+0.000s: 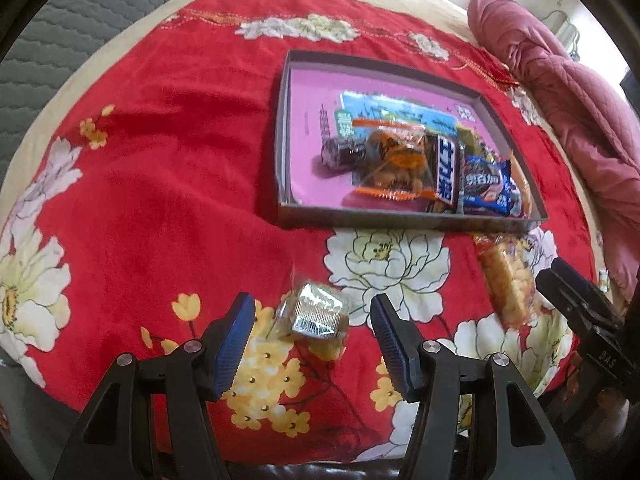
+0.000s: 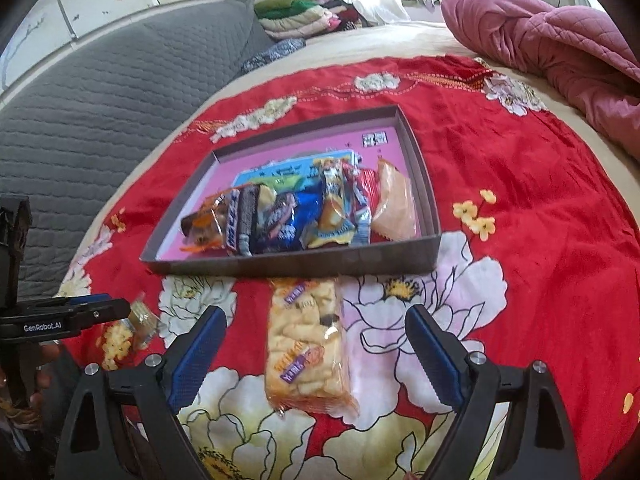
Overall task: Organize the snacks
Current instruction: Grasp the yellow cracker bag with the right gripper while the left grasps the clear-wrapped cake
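A shallow grey box with a pink floor point(image 1: 288, 128) point(image 2: 400, 256) lies on the red flowered cloth and holds several wrapped snacks point(image 1: 440, 168) point(image 2: 304, 212). A small clear-wrapped cake point(image 1: 316, 316) point(image 2: 142, 320) lies on the cloth between the fingers of my open left gripper point(image 1: 312, 336), which sits low over it. A long pack of yellow puffed snacks point(image 2: 306, 344) point(image 1: 506, 280) lies in front of the box, between the fingers of my open right gripper point(image 2: 316, 344). Neither gripper holds anything.
The red flowered cloth point(image 1: 160, 160) point(image 2: 540, 220) covers a bed. A pink quilt point(image 1: 568, 96) point(image 2: 552, 40) is bunched at the far right. A grey quilted cover point(image 2: 100, 92) lies at the left, with folded clothes point(image 2: 304, 12) behind.
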Demonstrator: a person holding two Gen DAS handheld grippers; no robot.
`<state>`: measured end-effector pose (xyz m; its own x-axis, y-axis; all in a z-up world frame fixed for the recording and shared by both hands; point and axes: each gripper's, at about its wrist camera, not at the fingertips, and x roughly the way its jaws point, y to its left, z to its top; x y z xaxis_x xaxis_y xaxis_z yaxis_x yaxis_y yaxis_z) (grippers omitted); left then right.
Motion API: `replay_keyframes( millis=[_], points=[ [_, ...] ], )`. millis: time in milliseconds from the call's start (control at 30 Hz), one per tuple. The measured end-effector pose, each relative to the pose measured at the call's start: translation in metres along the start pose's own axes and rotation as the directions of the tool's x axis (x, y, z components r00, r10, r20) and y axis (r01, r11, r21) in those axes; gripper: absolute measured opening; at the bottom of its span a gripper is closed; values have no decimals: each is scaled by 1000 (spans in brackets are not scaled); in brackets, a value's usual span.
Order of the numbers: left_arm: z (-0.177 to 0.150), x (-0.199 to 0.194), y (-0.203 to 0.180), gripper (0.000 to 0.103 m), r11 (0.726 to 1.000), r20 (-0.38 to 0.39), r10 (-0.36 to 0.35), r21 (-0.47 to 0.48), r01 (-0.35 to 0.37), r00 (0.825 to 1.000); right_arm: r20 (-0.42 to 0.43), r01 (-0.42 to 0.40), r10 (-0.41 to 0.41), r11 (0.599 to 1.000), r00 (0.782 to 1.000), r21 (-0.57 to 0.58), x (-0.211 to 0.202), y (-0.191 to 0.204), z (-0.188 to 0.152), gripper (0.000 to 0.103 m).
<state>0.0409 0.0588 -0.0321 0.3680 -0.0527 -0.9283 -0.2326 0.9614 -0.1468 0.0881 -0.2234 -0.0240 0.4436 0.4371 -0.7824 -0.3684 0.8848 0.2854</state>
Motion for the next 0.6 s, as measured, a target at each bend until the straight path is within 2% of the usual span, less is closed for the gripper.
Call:
replay_keyframes(
  millis=[267,467,500,600],
  points=[
    [-7,20,-3,62,1000,-46,-2,12,3,999,-97,52,-58,997,994,-63,25,8,-10,91],
    [-10,33,-6,62,1000,-59,3,18,-2,998,-123,89,-105,988,987,-128,39,18,-16,91],
    [-10,34,-7,62,1000,-57,7,23,-5,998,-122,91,-108,986,987,-137,40,19,-17,88],
    [-12,37,-11,62,999,-54,14,36,-12,998,-121,108,-128,982,984,-156,43,20,-18,70]
  ],
)
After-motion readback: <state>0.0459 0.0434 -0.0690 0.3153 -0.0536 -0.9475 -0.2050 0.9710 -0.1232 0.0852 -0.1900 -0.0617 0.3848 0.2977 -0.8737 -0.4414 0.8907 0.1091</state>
